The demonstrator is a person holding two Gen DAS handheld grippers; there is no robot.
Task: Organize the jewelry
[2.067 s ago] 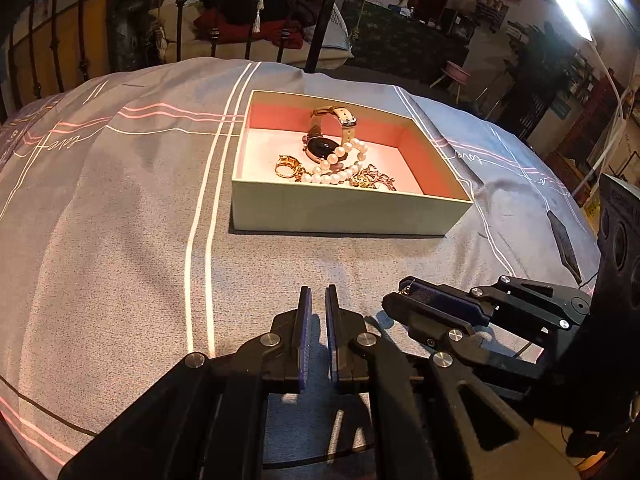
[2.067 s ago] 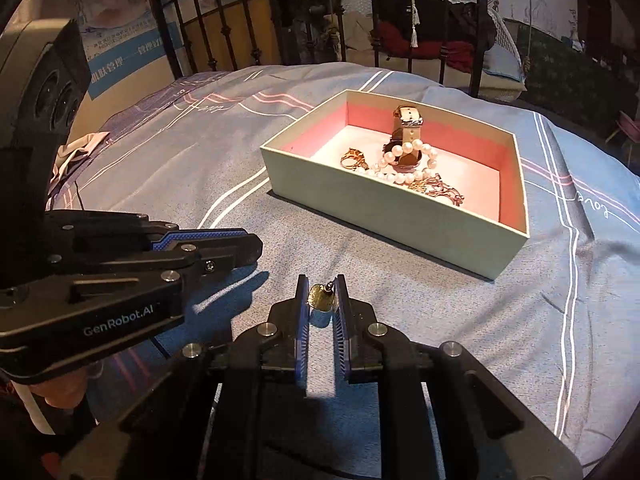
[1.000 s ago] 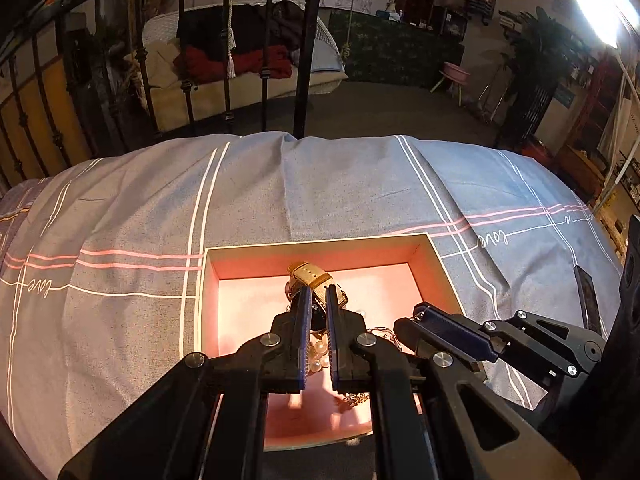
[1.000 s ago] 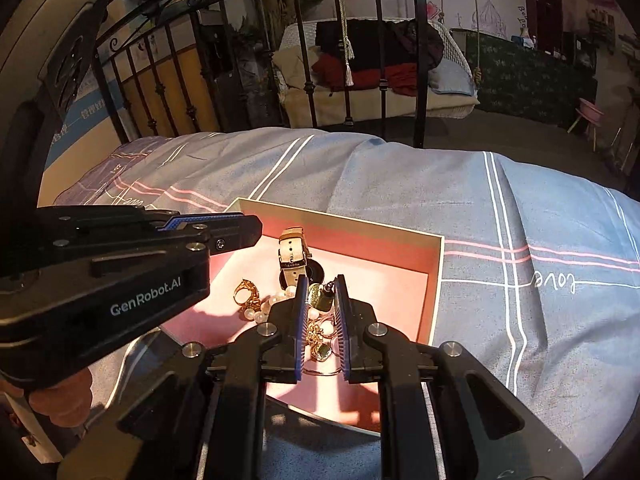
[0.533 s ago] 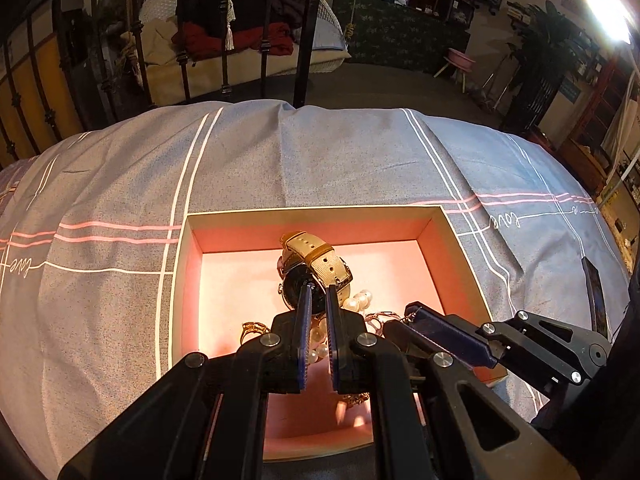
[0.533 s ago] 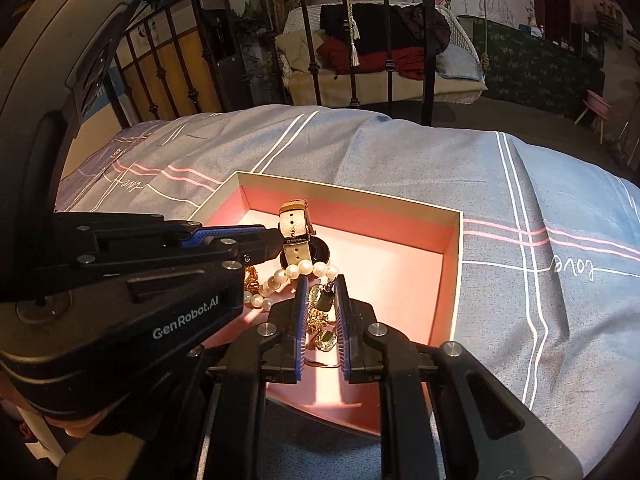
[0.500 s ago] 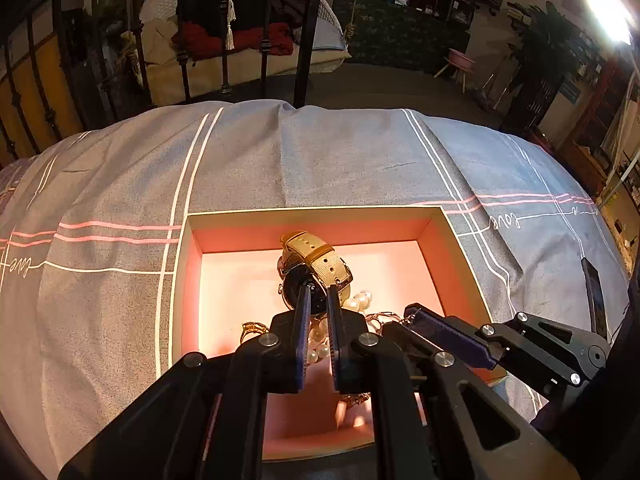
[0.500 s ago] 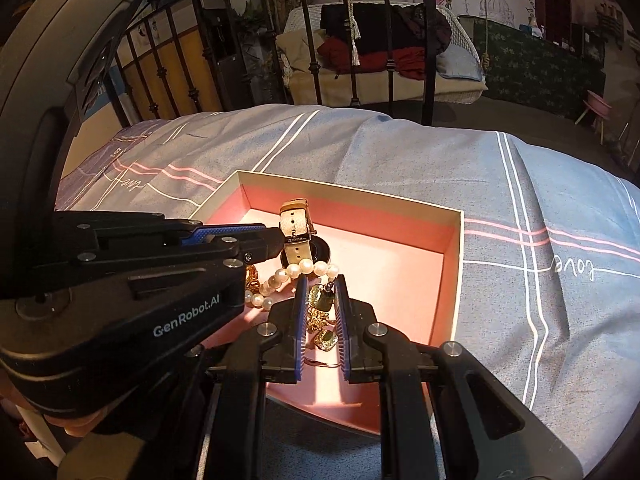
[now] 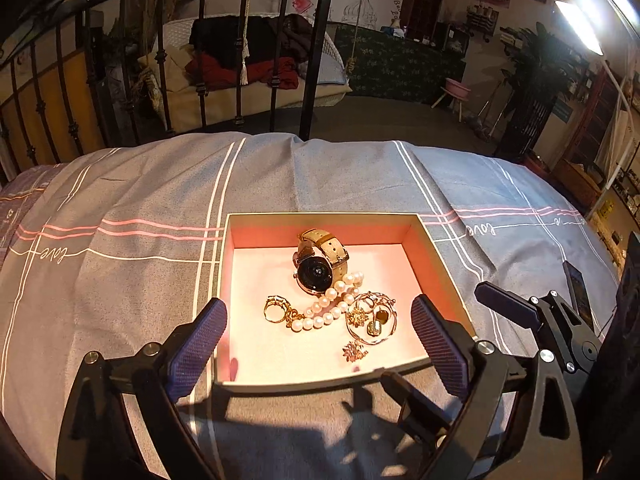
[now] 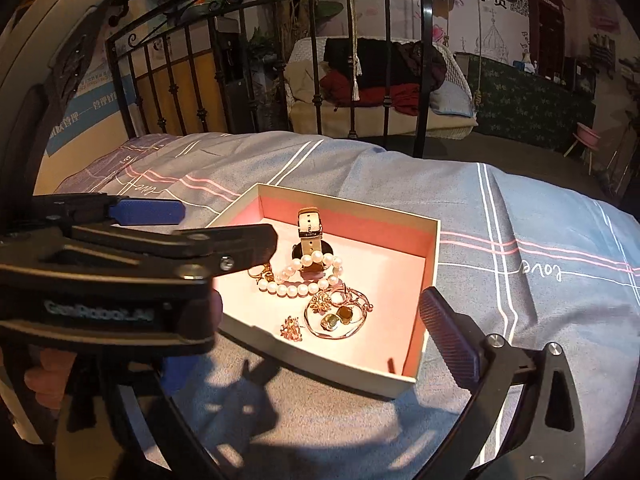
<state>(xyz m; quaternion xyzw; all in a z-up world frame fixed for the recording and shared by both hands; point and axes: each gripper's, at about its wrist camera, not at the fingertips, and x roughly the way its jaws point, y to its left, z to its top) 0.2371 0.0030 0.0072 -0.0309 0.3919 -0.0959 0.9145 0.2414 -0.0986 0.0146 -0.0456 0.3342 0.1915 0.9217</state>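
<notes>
Both pairs of jaws have just been opened wide, and nothing is gripped by the left gripper (image 9: 318, 338) or the right gripper (image 10: 320, 320). The small gold pendant (image 10: 329, 322), carried between the right pads a moment ago, now lies released inside the shallow pink-lined cardboard box (image 9: 320, 218) on the grey striped bedsheet (image 9: 120, 280), beside the white pearl bracelet (image 9: 334, 304), the beige-strapped round watch (image 9: 316, 272) and the gold ring (image 9: 276, 308). The drop-off can be judged complete. Compared with half a second earlier, the box is seen from farther back, both tools having been withdrawn toward its near wall.
</notes>
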